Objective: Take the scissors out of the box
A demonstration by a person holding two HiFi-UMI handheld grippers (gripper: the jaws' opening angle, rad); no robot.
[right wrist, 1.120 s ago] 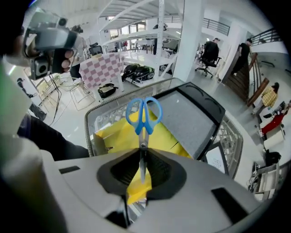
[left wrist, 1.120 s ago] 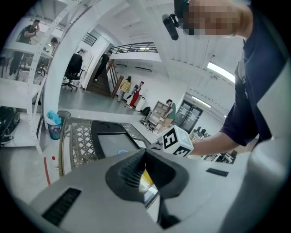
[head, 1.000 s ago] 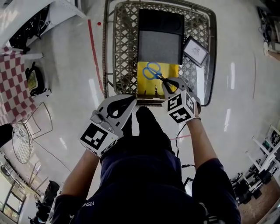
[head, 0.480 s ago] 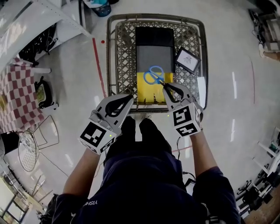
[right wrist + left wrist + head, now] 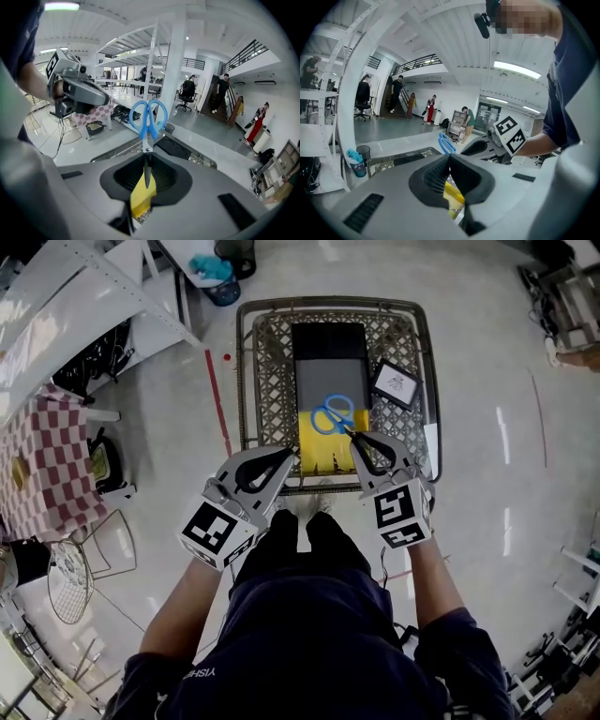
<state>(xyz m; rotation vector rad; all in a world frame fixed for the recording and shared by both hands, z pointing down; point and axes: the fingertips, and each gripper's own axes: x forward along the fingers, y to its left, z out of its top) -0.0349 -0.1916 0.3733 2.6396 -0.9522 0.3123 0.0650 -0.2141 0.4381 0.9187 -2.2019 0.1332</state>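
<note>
The scissors [image 5: 330, 416] have blue handles and hang blades-first in my right gripper [image 5: 352, 435], above the open yellow box [image 5: 323, 454] in the wire basket [image 5: 246, 381]. In the right gripper view the jaws [image 5: 147, 157] pinch the blades, and the blue handles of the scissors [image 5: 148, 117] stick out ahead over the yellow box [image 5: 140, 197]. My left gripper [image 5: 289, 455] hovers at the basket's near rim, left of the box, shut with nothing in it [image 5: 450, 157]. The left gripper view also catches the scissors [image 5: 445, 143].
A black box [image 5: 328, 357] and a small framed card [image 5: 396, 382] lie in the basket. A red floor line [image 5: 217, 399] runs along its left side. A checked cloth [image 5: 47, 465], white shelving [image 5: 84, 296] and a blue bin [image 5: 220, 282] stand to the left.
Both grippers have risen. The scissors have come up off the yellow box in the right gripper. The basket looks smaller and farther below.
</note>
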